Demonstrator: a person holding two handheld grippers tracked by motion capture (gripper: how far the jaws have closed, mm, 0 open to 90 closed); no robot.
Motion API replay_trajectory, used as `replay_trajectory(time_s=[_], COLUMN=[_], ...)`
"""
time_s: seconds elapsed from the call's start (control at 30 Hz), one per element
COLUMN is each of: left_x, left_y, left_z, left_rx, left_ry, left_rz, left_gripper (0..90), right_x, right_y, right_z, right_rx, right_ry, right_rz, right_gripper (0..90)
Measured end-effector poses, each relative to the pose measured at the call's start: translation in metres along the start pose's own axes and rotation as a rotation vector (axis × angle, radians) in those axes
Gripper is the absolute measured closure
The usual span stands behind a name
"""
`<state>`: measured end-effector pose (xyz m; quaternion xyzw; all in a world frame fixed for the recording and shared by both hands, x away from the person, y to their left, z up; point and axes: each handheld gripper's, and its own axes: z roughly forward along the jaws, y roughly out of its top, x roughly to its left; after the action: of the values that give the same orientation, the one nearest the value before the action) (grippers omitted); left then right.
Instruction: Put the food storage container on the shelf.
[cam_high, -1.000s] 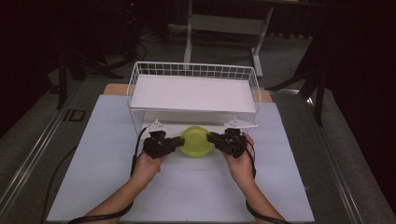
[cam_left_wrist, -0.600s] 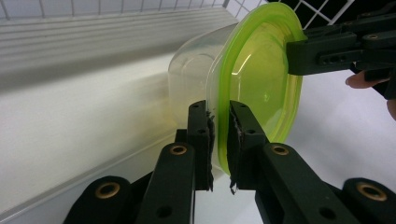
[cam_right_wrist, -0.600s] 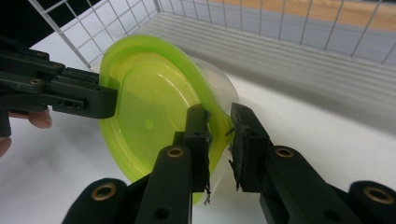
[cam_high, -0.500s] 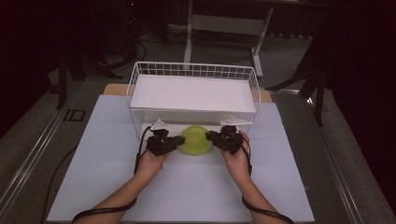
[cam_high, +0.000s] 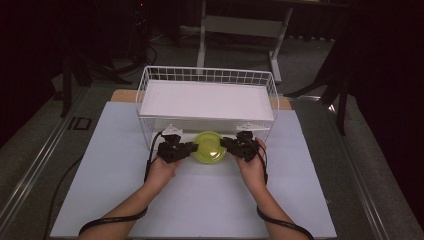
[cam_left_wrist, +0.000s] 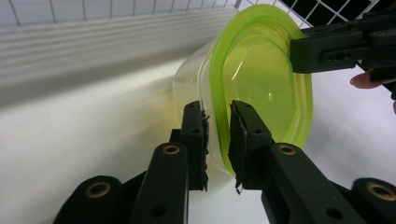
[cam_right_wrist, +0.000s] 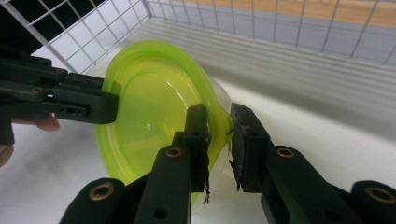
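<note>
A white sheet (cam_high: 115, 190) covers the table (cam_high: 125, 95), whose bare wood shows only as a thin strip at the far edge. Around it lie a grey floor and a dark room, with the white legs of a frame (cam_high: 202, 40) standing beyond the far edge. A white wire basket (cam_high: 207, 77) sits toward the far edge of the table, and a flat white board (cam_high: 207, 100) rests in it.

A green bowl (cam_high: 209, 147) with a clear body sits just in front of the basket's near wall, midway between the table's side edges. The left gripper (cam_high: 192, 148) has its jaws clamped on the bowl's left rim; in the left gripper view the rim (cam_left_wrist: 217, 140) passes between them. The right gripper (cam_high: 225, 145) grips the opposite rim, its jaws closed on the edge (cam_right_wrist: 222, 123) in the right gripper view. Both hands rest low over the sheet, forearms coming in from the near edge, black cables trailing along them.
</note>
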<state>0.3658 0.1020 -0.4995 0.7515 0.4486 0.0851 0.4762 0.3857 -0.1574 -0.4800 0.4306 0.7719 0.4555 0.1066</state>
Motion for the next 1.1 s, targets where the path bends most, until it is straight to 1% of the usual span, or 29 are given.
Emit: replay_trajectory(time_s=[0.03,0.07,0.1,0.17,0.2,0.23,0.27,0.3,0.33,0.37,0.4,0.43,0.5,0.57,0.6,0.67,0.7,0.73,0.83,0.87,0.9,0.97,1.0,1.07,1.1], left_x=[0.0,0.0,-0.001,0.0,0.0,0.001,0.001,0.001,0.002,0.002,0.003,0.004,0.004,0.004,0.004,0.004,0.005,0.006,0.008,0.009,0.01,0.01,0.008,0.007,0.006], left_y=[0.0,0.0,0.0,0.001,0.001,0.002,0.002,0.003,0.003,0.004,0.004,0.004,0.006,0.008,0.009,0.009,0.009,0.009,0.008,0.008,0.008,0.007,0.006,0.004,0.003], left_z=[0.0,0.001,0.001,0.002,0.002,0.002,0.003,0.003,0.004,0.005,0.005,0.006,0.007,0.008,0.009,0.01,0.01,0.01,0.006,0.004,0.002,-0.002,-0.004,-0.009,-0.011], left_rx=[-0.005,-0.017,-0.022,-0.034,-0.036,-0.039,-0.042,-0.047,-0.052,-0.057,-0.056,-0.058,-0.058,-0.058,-0.062,-0.066,-0.072,-0.076,-0.11,-0.122,-0.124,-0.125,-0.126,-0.139,-0.141], left_ry=[0.004,0.015,0.018,0.026,0.029,0.035,0.04,0.054,0.057,0.063,0.061,0.054,0.061,0.069,0.081,0.095,0.098,0.087,0.079,0.075,0.068,0.051,0.053,0.037,0.037], left_rz=[0.007,0.022,0.027,0.023,0.024,0.025,0.029,0.038,0.033,0.023,0.02,0.013,0.017,0.023,0.026,0.021,0.009,-0.01,-0.032,-0.031,-0.029,-0.02,-0.016,-0.002,0.001], left_gripper=[75.7,74.7,73.6,72.6,72.3,72.0,71.1,70.0,69.5,68.8,66.8,66.4,64.9,64.6,63.0,61.4,58.9,58.0,55.4,53.4,53.3,53.3,53.2,52.1,52.1], right_x=[0.0,-0.001,-0.001,-0.001,0.0,0.001,0.003,0.004,0.005,0.006,0.006,0.006,0.006,0.007,0.007,0.008,0.008,0.008,0.009,0.009,0.01,0.012,0.013,0.016,0.019], right_y=[0.001,0.001,0.001,0.001,0.0,0.0,-0.001,-0.002,-0.003,-0.004,-0.005,-0.006,-0.008,-0.01,-0.01,-0.011,-0.011,-0.011,-0.011,-0.01,-0.01,-0.01,-0.011,-0.013,-0.015], right_z=[0.001,0.001,0.002,0.003,0.004,0.004,0.005,0.006,0.007,0.007,0.008,0.008,0.009,0.01,0.011,0.013,0.013,0.014,0.011,0.009,0.007,0.001,-0.001,-0.003,-0.005], right_rx=[-0.006,-0.011,-0.017,-0.029,-0.036,-0.043,-0.049,-0.054,-0.059,-0.062,-0.07,-0.076,-0.092,-0.109,-0.109,-0.116,-0.118,-0.121,-0.139,-0.142,-0.145,-0.153,-0.154,-0.147,-0.144], right_ry=[-0.014,-0.02,-0.027,-0.045,-0.063,-0.078,-0.098,-0.105,-0.119,-0.128,-0.141,-0.153,-0.163,-0.18,-0.185,-0.202,-0.206,-0.208,-0.194,-0.193,-0.192,-0.172,-0.171,-0.161,-0.158], right_rz=[-0.009,-0.01,-0.012,-0.018,-0.02,-0.034,-0.061,-0.07,-0.081,-0.081,-0.075,-0.07,-0.061,-0.064,-0.063,-0.065,-0.065,-0.067,-0.069,-0.077,-0.074,-0.063,-0.068,-0.076,-0.085], right_gripper=[74.4,73.6,72.0,70.1,67.9,66.7,65.6,63.9,63.2,61.9,59.1,58.8,58.0,58.3,58.1,54.8,53.6,52.1,50.5,50.5,50.4,50.2,50.2,49.4,49.3])
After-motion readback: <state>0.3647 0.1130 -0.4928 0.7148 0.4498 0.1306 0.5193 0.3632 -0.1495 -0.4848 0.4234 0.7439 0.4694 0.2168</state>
